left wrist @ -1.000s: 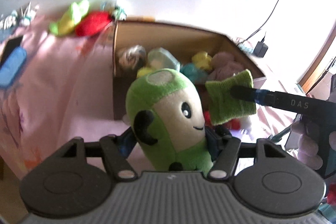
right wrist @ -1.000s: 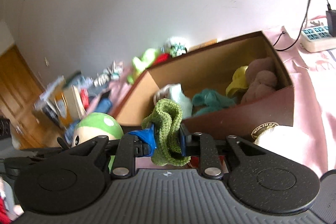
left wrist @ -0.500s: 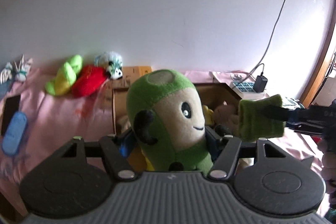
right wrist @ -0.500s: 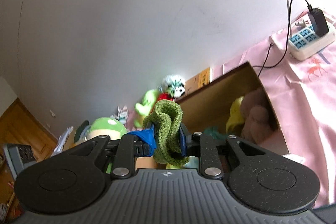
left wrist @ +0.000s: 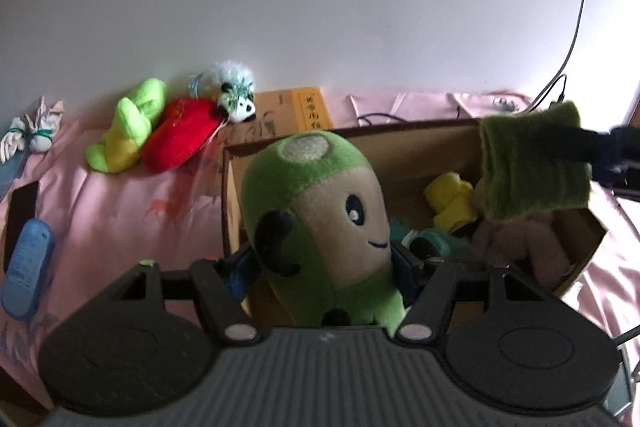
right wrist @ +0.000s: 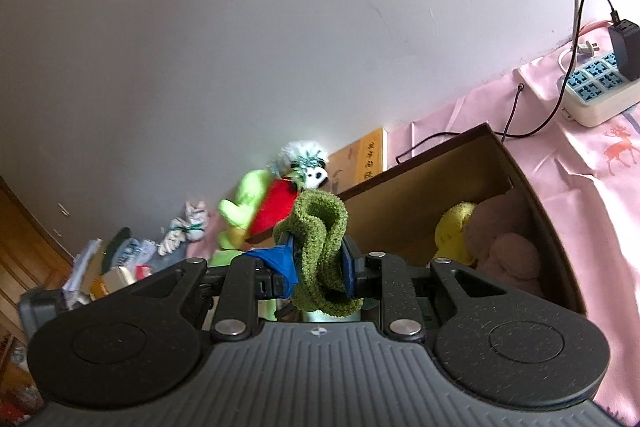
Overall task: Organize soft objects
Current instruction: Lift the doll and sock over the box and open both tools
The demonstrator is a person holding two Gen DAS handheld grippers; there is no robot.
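My left gripper [left wrist: 324, 267] is shut on a green plush doll with a beige face [left wrist: 320, 223], held upright over the near left part of the open cardboard box [left wrist: 360, 139]. My right gripper [right wrist: 320, 263] is shut on a folded green fuzzy sock [right wrist: 320, 247]; in the left wrist view that sock [left wrist: 532, 167] hangs over the box's right side. Inside the box lie a yellow soft toy [left wrist: 448, 201], a brown plush [right wrist: 508, 243] and a teal soft item [left wrist: 432, 243].
On the pink cloth [left wrist: 120, 219] by the wall lie a lime-yellow plush [left wrist: 128, 135], a red plush [left wrist: 180, 139] and a small panda toy [left wrist: 236, 99]. A blue object [left wrist: 26, 271] and dark phone sit at the left. A power strip [right wrist: 596, 87] with cables is at the right.
Both grippers have travelled toward the wall with their loads, so they now hang over the box rather than in front of it. Both grips are unchanged.
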